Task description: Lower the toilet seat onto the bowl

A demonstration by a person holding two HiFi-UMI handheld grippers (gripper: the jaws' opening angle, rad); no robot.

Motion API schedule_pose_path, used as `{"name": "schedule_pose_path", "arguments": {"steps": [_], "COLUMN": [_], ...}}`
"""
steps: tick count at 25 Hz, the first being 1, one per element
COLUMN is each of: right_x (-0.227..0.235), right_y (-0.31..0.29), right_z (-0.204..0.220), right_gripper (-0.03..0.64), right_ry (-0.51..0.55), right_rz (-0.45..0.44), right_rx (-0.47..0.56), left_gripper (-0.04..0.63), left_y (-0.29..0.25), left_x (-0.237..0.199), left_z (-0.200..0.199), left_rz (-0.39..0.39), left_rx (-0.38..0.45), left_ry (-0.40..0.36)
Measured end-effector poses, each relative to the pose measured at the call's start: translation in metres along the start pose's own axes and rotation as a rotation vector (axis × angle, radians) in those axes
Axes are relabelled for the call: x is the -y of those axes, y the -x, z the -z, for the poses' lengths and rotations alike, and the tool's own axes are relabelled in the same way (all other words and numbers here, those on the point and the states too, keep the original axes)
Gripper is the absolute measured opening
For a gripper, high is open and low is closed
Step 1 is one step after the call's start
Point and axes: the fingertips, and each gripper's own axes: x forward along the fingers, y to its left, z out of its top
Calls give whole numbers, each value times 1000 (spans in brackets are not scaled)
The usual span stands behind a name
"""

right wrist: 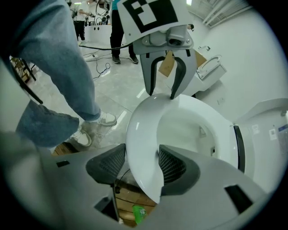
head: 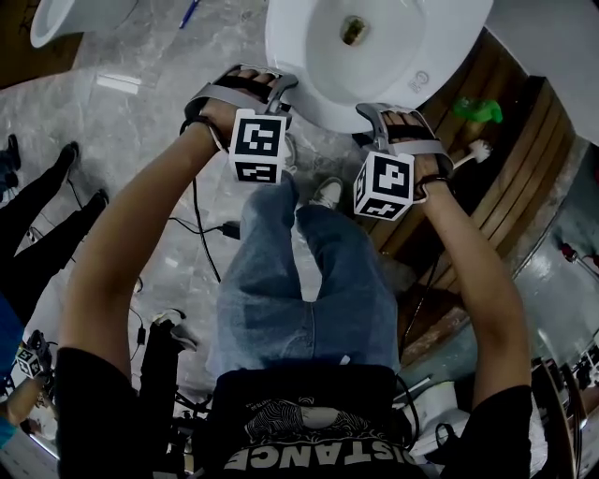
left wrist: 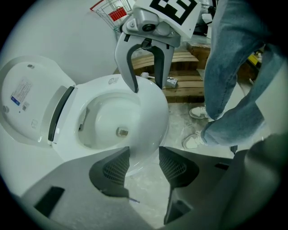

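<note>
The white toilet seat (head: 298,86) lies over the bowl (head: 374,42), with the drain showing through its opening. Its lid (left wrist: 27,99) stands raised behind. My left gripper (head: 271,86) holds the seat's front rim on the left, jaws closed on the rim (left wrist: 150,112) in the left gripper view (left wrist: 144,155). On the right side of the front rim my right gripper (head: 393,117) does the same, pads pressed against the seat (right wrist: 139,130) in the right gripper view (right wrist: 143,157). Each gripper appears in the other's view: the right gripper (left wrist: 145,85), the left gripper (right wrist: 162,94).
A wooden pallet (head: 505,178) lies right of the toilet with a toilet brush (head: 473,152) and a green object (head: 479,110). Another toilet (head: 56,19) stands far left. Cables (head: 201,229) cross the marble floor. Another person's legs (head: 47,215) are at left.
</note>
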Motion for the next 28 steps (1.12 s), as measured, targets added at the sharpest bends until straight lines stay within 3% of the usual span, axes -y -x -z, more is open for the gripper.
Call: {"name": "schedule_pose_path", "arguments": {"steps": [9, 14, 25, 28], "right_x": [26, 50, 114, 127], "right_y": [52, 101, 236, 275], "right_z": [-20, -32, -66, -71], "right_gripper": [213, 145, 92, 86], "right_ry": [-326, -500, -881, -969], "right_rz": [6, 53, 196, 242], "right_rx": [96, 173, 368, 416], "left_gripper": [183, 141, 58, 38], "left_y": [42, 91, 232, 270], "left_x": [-4, -31, -98, -117], "left_z": [-30, -56, -100, -107], "left_rz": [38, 5, -141, -174], "left_rx": [58, 150, 342, 405], "left_ry": [125, 303, 616, 735]}}
